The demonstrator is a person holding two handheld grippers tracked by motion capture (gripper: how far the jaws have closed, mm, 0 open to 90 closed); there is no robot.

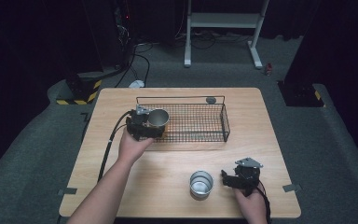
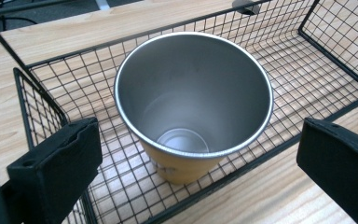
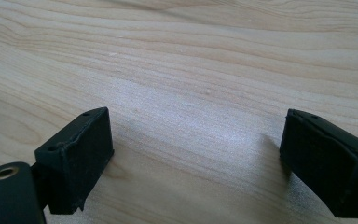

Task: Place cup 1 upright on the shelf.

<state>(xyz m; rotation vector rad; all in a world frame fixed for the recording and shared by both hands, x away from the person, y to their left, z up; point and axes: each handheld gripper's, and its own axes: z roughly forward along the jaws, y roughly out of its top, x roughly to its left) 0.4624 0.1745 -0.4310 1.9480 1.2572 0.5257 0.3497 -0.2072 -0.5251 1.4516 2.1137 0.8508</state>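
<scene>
The left tongs (image 1: pixel 150 124) reach forward on an outstretched forearm, jaws spread wide apart. The right tongs (image 1: pixel 237 179) sit low and near the person, held in the right hand (image 1: pixel 251 201), jaws likewise spread.

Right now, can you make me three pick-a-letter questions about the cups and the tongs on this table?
1. Where is the yellow-sided steel cup?
A. in the black wire basket
B. on the floor
C. on a shelf

2. How many metal cups are there?
A. one
B. two
C. four

3. How do the left tongs stand?
A. shut on the cup
B. open, jaws clear of the cup
C. shut on the basket

Answers:
1. A, since the left gripper view has the cup with basket mesh under it and wire walls around it.
2. B, since besides the one in the basket, a plain silver steel cup stands on the light wooden table beside the right tongs, which are open over bare wood.
3. B, since both jaws sit wide apart with gaps to the cup.
</scene>
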